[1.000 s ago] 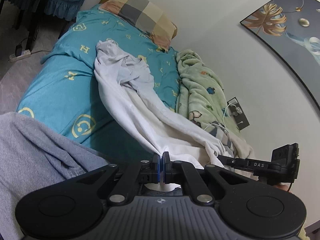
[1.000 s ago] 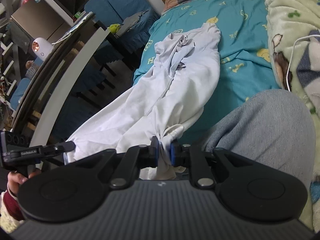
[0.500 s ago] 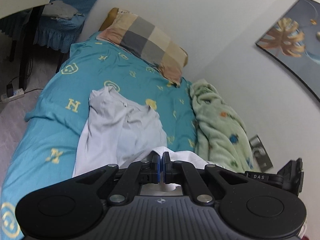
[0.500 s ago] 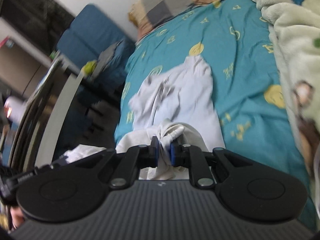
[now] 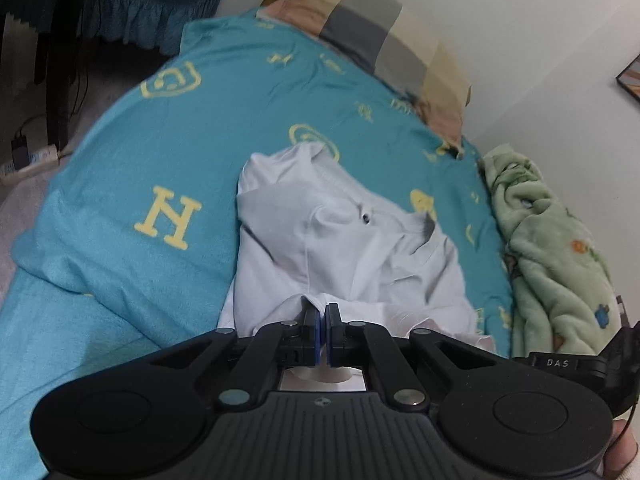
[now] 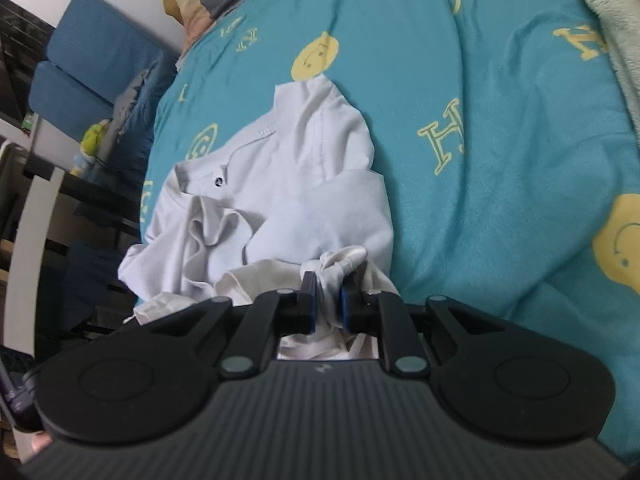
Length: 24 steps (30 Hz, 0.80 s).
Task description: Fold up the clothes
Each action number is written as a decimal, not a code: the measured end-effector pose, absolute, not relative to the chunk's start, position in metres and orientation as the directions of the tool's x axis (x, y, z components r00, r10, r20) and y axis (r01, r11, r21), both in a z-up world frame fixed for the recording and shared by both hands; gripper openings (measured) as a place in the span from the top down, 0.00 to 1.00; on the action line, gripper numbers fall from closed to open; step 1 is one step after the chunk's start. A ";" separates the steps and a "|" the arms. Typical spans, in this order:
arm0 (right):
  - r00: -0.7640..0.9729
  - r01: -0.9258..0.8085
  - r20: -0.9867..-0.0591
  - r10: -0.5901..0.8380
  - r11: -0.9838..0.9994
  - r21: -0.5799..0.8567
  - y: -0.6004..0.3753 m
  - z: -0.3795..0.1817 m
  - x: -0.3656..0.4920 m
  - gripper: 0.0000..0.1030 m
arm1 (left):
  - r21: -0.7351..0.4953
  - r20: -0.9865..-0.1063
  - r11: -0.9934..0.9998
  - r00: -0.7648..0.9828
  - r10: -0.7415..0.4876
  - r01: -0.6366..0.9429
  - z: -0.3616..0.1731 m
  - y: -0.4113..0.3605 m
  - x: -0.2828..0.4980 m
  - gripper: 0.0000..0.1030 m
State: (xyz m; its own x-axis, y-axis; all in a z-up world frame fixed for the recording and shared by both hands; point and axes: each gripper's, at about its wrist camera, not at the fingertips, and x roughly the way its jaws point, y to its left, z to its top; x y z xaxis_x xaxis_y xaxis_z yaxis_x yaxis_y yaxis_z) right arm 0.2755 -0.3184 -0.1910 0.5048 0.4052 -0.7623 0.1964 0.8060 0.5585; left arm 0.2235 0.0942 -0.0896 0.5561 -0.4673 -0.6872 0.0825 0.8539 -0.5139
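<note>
A white garment (image 5: pixel 344 240) lies on the teal bedspread (image 5: pixel 160 128), its lower part doubled over toward the collar end. My left gripper (image 5: pixel 323 320) is shut on a thin white hem of the garment. In the right wrist view the same white garment (image 6: pixel 280 184) spreads out ahead, and my right gripper (image 6: pixel 328 300) is shut on a bunched corner of it. Both grippers sit low over the near part of the cloth. The other gripper's black edge (image 5: pixel 592 364) shows at the right of the left wrist view.
A checked pillow (image 5: pixel 384 40) lies at the head of the bed. A green fleece blanket (image 5: pixel 556 256) runs along the wall side. Blue chairs (image 6: pixel 88 68) and a table edge (image 6: pixel 28 240) stand beside the bed. A power strip (image 5: pixel 24 160) lies on the floor.
Both grippers have carried the held end of the garment forward toward the pillow, doubling it over itself. The grey-clad leg has left both views.
</note>
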 end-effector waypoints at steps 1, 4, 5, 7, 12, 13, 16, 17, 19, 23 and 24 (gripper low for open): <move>0.503 0.188 -0.763 0.405 0.811 0.554 -0.317 -0.191 0.276 0.84 | -0.505 -0.696 0.859 0.550 -0.462 0.083 -0.093 0.093 0.225 0.97; 0.504 0.165 -0.765 0.401 0.825 0.541 -0.315 -0.186 0.274 0.82 | -0.478 -0.720 0.874 0.531 -0.446 0.087 -0.105 0.090 0.230 0.89; 0.506 0.153 -0.765 0.399 0.831 0.535 -0.314 -0.183 0.272 0.80 | -0.469 -0.728 0.879 0.525 -0.441 0.088 -0.109 0.090 0.232 0.86; 0.504 0.124 -0.770 0.392 0.849 0.513 -0.310 -0.173 0.265 0.70 | -0.441 -0.738 0.892 0.525 -0.423 0.099 -0.107 0.086 0.228 0.76; 0.526 0.086 -0.760 0.382 0.866 0.493 -0.304 -0.141 0.228 0.35 | -0.348 -0.722 0.919 0.572 -0.389 0.185 -0.058 0.066 0.179 0.48; 0.529 0.074 -0.760 0.378 0.871 0.485 -0.302 -0.135 0.218 0.36 | -0.328 -0.718 0.923 0.583 -0.381 0.200 -0.048 0.062 0.169 0.43; 0.560 0.019 -0.741 0.370 0.889 0.458 -0.294 -0.117 0.182 0.35 | -0.291 -0.696 0.927 0.613 -0.375 0.237 -0.022 0.051 0.133 0.25; 0.570 0.001 -0.735 0.368 0.894 0.449 -0.291 -0.111 0.169 0.35 | -0.280 -0.689 0.926 0.618 -0.378 0.253 -0.016 0.047 0.119 0.19; 0.590 -0.034 -0.721 0.364 0.903 0.428 -0.285 -0.099 0.145 0.35 | -0.258 -0.677 0.923 0.628 -0.384 0.287 -0.006 0.041 0.092 0.19; 0.636 -0.110 -0.682 0.361 0.917 0.383 -0.272 -0.080 0.094 0.35 | -0.210 -0.660 0.923 0.650 -0.377 0.322 0.004 0.031 0.039 0.15; 0.647 -0.117 -0.672 0.360 0.918 0.379 -0.270 -0.077 0.083 0.35 | -0.200 -0.655 0.923 0.656 -0.375 0.328 0.005 0.031 0.026 0.15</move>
